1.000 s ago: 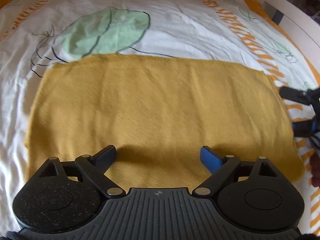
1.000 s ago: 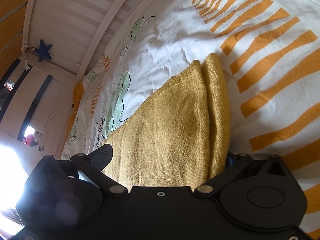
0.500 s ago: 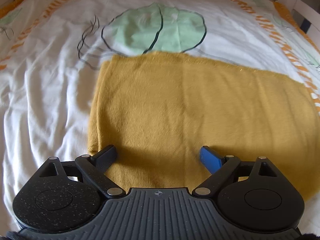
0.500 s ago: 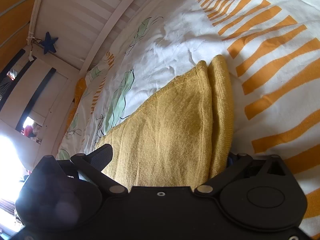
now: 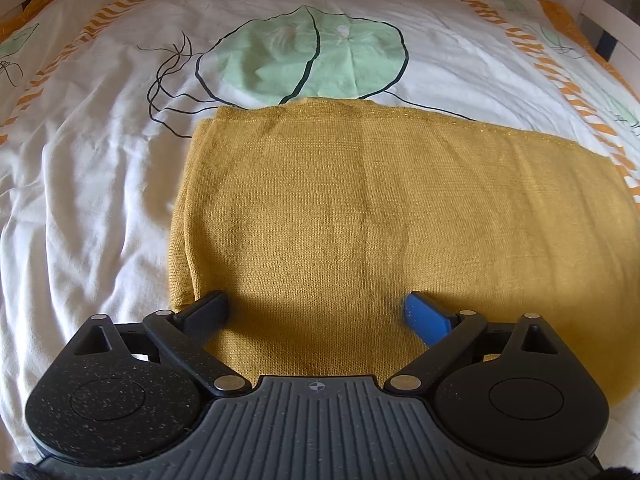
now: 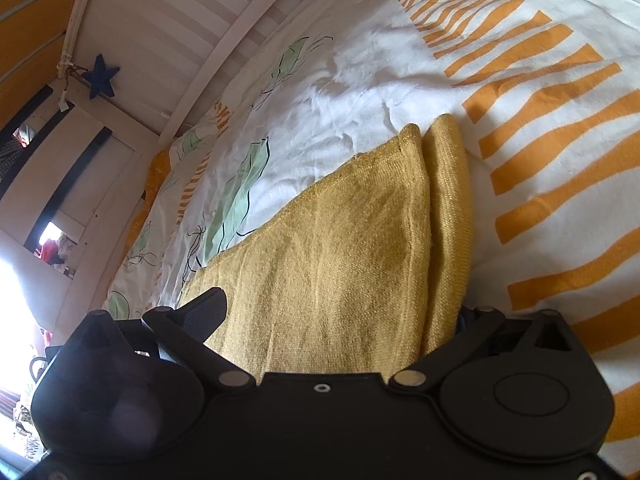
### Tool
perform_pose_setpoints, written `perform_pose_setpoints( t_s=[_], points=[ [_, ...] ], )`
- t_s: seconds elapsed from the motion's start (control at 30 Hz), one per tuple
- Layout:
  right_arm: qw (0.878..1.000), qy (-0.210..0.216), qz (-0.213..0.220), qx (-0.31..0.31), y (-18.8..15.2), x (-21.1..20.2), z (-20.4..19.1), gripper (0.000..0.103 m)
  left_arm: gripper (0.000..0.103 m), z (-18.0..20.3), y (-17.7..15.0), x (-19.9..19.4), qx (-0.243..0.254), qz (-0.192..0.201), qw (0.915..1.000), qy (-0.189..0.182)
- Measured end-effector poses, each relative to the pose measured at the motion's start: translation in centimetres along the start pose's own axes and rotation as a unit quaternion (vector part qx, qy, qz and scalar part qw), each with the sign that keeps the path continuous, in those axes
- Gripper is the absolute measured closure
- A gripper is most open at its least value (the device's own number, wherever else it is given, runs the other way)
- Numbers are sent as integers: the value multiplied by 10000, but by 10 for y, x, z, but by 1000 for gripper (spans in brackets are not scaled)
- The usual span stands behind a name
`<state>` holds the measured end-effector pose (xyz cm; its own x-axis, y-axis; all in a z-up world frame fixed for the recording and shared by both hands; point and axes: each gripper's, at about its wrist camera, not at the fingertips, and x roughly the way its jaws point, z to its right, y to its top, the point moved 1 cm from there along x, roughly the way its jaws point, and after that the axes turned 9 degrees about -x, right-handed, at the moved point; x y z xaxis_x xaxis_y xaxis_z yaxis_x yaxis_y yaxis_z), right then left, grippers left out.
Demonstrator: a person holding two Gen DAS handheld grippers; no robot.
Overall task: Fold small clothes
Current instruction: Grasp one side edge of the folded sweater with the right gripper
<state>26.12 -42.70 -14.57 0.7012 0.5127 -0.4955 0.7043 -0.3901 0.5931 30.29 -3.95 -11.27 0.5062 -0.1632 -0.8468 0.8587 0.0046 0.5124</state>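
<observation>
While my left gripper (image 5: 316, 312) hangs over the near left part of the yellow cloth (image 5: 380, 220), its jaws are spread wide and opening, with cloth lying flat under the gap but nothing pinched. One black finger (image 5: 208, 308) sits just inside the cloth's left folded edge, the blue-tipped finger (image 5: 424, 314) further right over the middle. The cloth lies folded flat on the bedsheet (image 5: 88, 160), a wide rectangle, its far edge overlapping the green leaf print (image 5: 304, 60) (layers show along the left edge).

From my right gripper (image 6: 340, 312) I see the cloth's (image 6: 332, 248) right end, two stacked layers with a rolled fold (image 6: 450, 216) on the right side. The left finger (image 6: 206, 312) is out beside the cloth; the other finger is hidden behind the fold, so the jaws stand wide with the cloth between them, and I cannot tell if they press it. Orange stripes (image 6: 560, 152) run on the sheet beside the fold. A white bed rail (image 6: 224, 44) and a blue star (image 6: 102, 76) sit at the back.
</observation>
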Motion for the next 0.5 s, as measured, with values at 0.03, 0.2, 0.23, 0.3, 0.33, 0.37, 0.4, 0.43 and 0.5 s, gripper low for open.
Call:
perform_pose_setpoints(
  t_s=[0.03,0.2,0.23,0.3,0.33,0.37,0.4,0.43,0.5],
  points=[
    [10000,7,3,1,0,0,0,0,6,0,0,0,1,-2,10000,1],
    [10000,-17,-35,15,1,-1,1,5,6,-1,1,0,-16,-41,10000,-24],
    [10000,-83,-51,15,2,-2,1,26,7,-1,3,0,-32,-60,10000,-48],
    [9994,-287,-155,142,2,-1,7,76,7,-4,6,-1,-104,-97,9998,-123],
    [9991,-235,-195,277,0,-1,11,75,7,-5,8,-2,-140,-110,9997,-167],
    [9990,-215,-165,350,0,-1,12,75,7,-7,10,-3,-166,-120,9996,-215],
    [9991,-275,-173,263,1,-3,8,75,8,-9,13,-6,-198,-117,9994,-260],
    [9990,-392,-196,47,2,-4,0,75,8,-11,16,-8,-234,-100,9992,-298],
    [9979,-552,-199,-270,5,-7,-19,75,8,-16,23,-14,-311,-52,9988,-361]
  ],
)
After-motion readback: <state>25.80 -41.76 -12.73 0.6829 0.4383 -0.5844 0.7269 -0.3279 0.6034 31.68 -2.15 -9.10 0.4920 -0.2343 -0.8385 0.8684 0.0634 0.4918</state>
